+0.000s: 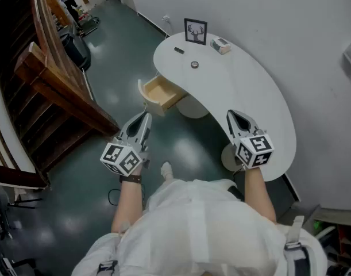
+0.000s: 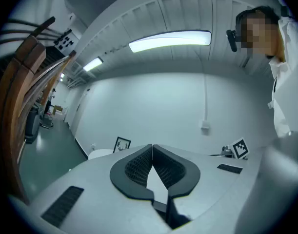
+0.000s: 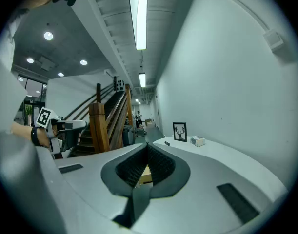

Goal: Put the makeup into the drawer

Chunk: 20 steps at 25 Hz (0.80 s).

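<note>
At the far end of the curved white surface (image 1: 261,91), a dark makeup stick (image 1: 179,50) and a small round container (image 1: 194,65) lie near the framed deer picture (image 1: 196,31). Below that edge, the wooden drawer (image 1: 161,94) stands pulled open. My left gripper (image 1: 144,117) and right gripper (image 1: 233,115) hover well apart from them, jaws closed and empty.
</note>
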{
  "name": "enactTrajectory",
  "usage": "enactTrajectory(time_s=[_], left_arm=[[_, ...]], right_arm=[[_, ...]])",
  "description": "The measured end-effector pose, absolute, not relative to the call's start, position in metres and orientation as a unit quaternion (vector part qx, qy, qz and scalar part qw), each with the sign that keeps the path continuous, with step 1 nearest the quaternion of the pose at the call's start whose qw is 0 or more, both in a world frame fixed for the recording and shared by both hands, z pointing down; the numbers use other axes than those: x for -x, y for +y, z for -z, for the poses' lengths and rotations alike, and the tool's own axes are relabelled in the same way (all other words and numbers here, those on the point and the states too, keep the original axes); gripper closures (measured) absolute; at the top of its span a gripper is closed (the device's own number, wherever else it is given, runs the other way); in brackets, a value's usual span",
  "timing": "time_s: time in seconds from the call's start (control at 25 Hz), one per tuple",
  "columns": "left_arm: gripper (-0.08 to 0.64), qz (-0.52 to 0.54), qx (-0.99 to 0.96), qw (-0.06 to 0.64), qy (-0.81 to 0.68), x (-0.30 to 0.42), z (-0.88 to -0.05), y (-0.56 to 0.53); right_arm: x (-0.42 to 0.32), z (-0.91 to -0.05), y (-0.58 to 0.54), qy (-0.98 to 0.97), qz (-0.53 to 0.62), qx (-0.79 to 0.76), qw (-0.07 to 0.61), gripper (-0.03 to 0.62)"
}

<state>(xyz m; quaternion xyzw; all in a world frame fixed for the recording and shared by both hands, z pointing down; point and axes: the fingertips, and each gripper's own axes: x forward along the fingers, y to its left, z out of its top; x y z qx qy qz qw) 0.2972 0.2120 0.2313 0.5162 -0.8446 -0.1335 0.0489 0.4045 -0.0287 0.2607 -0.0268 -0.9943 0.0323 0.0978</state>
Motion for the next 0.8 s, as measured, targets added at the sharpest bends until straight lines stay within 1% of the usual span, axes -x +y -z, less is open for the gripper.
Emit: enactTrajectory(time_s=[0.4,0.52,0.64,0.8], left_arm=[[0.541,0.13,-0.533,0.054,-0.834,-0.29,-0.235,0.206],[0.541,0.13,-0.542,0.056,-0.828,-0.284,-0.239,0.207],[0.541,0.127,-0.548,0.057,-0.825,-0.27,-0.245,0.211],[0.541,0.129,-0.542,0.065,-0.828,-0.238,-0.255,0.226]], right_arm=[[-0.393,-0.263,-0.029,-0.993,-0.031,0.028,0.108,0.583],[-0.385,-0.265,-0.027,-0.993,-0.051,0.033,0.105,0.583],[-0.369,-0.271,-0.023,-0.99,-0.086,0.042,0.102,0.583],[-0.336,-0.283,-0.01,-0.988,-0.09,0.043,0.12,0.583]])
